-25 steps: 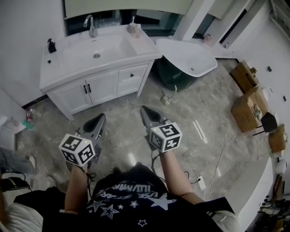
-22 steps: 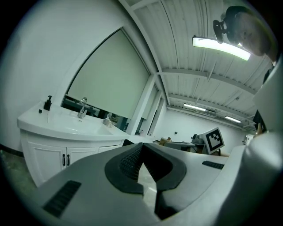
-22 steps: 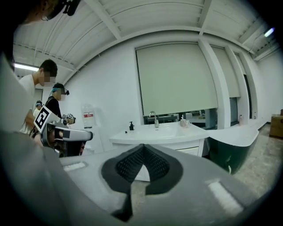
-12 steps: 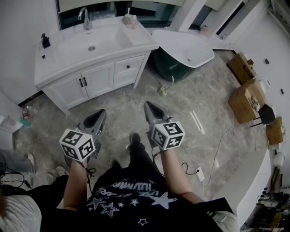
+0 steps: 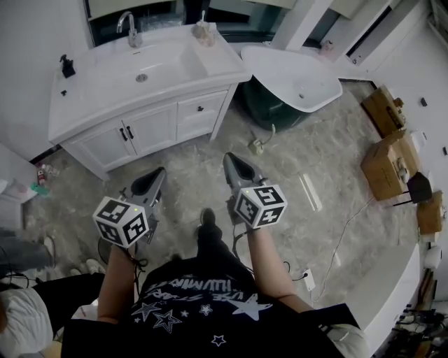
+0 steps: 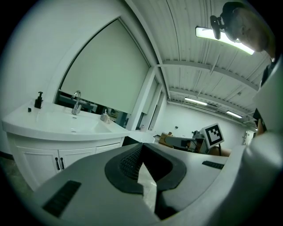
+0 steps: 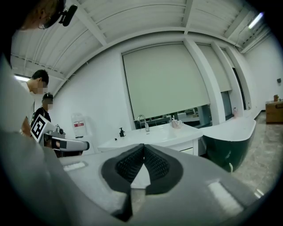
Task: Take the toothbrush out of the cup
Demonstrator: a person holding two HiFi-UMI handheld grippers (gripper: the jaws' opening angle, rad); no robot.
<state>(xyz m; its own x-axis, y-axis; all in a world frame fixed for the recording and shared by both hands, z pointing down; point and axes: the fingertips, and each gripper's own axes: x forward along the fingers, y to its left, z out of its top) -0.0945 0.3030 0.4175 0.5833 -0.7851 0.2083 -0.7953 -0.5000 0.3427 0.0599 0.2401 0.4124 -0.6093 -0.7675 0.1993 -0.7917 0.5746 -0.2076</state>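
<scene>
Left gripper (image 5: 157, 170) and right gripper (image 5: 227, 156), both closed on nothing, are hovering far short of the cup (image 5: 204, 32) ahead, its toothbrush (image 5: 204, 16) apparently standing inside, extraction not yet begun.

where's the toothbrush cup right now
In the head view the cup stands at the back right corner of the white counter, to the right of the tap and just left of the bathtub.
</scene>
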